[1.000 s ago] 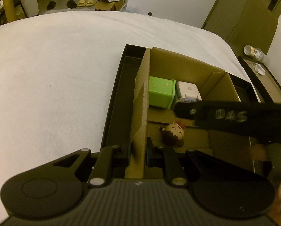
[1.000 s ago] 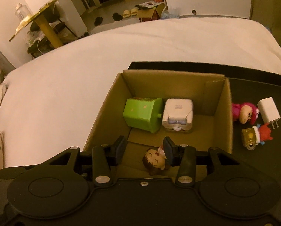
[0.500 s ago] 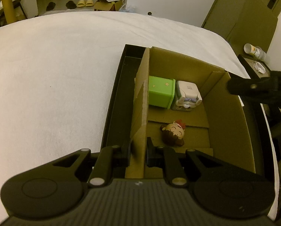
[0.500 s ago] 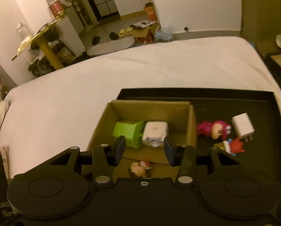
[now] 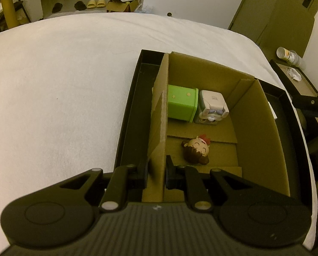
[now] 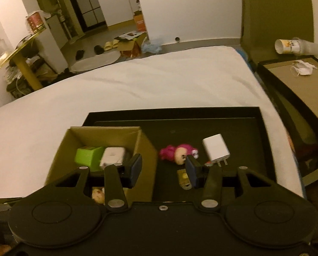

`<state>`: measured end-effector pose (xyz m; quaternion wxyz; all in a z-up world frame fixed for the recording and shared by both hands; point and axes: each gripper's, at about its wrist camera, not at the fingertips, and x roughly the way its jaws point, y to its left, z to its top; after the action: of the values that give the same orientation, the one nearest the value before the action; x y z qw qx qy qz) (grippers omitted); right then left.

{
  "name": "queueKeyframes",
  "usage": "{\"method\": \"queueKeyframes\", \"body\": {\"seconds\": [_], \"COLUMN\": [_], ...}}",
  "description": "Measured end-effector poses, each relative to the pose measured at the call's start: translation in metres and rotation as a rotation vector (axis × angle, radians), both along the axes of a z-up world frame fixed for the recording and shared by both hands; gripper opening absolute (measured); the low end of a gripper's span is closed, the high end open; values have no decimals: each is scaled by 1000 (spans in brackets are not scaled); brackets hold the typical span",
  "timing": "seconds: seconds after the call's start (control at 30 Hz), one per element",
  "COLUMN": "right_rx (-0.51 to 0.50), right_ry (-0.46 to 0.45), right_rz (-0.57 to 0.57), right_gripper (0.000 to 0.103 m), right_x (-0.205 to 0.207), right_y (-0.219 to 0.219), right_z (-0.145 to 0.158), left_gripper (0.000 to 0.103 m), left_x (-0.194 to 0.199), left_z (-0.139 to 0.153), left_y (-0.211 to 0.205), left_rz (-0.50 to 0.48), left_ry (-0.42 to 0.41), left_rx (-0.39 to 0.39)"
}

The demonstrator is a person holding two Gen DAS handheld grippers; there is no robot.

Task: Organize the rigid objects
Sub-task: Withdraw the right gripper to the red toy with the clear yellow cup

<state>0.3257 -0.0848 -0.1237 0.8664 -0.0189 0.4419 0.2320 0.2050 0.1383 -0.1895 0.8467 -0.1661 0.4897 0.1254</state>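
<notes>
Now eyeing pink figure (image 6: 178, 154), lying on its side on black tray (image 6: 240, 128), long axis running left-right, just beyond my right gripper (image 6: 163, 168), slightly right of centre between jaws. Right jaws standing partly apart, gripping nothing. White charger (image 6: 216, 149) sitting just right of figure. Left gripper (image 5: 156, 170) pinching cardboard box (image 5: 263, 132) wall, jaws nearly closed, steadying it. I'm judging right hand nearer for next pick.

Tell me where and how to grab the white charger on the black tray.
Grip the white charger across its flat side faces, coming down from above. It lies tilted on the black tray, prongs toward the camera; the boxy body gives parallel faces, and the pink doll crowds one side, so avoid the prongs.
</notes>
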Motion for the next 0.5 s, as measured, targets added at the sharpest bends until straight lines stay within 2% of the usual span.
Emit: {"method": "queueKeyframes", "body": {"seconds": [0.17,0.3,0.5], "right_rx": [-20,-37,-80], "right_ry": [1,-7,-16], "right_rz": [-11,27,77], "right_gripper": [46,57,58], "right_x": [9,13,17], "right_y": [-8,-10,-14], "right_z": [-8,-17,-32], "left_gripper": [13,13,13], "left_x": [1,0,0], "left_z": [-1,-1,-1], "left_y": [0,0,-2], "left_rz": [0,-1,3], "left_ry": [3,3,3], "left_rx": [-1,0,10]}}
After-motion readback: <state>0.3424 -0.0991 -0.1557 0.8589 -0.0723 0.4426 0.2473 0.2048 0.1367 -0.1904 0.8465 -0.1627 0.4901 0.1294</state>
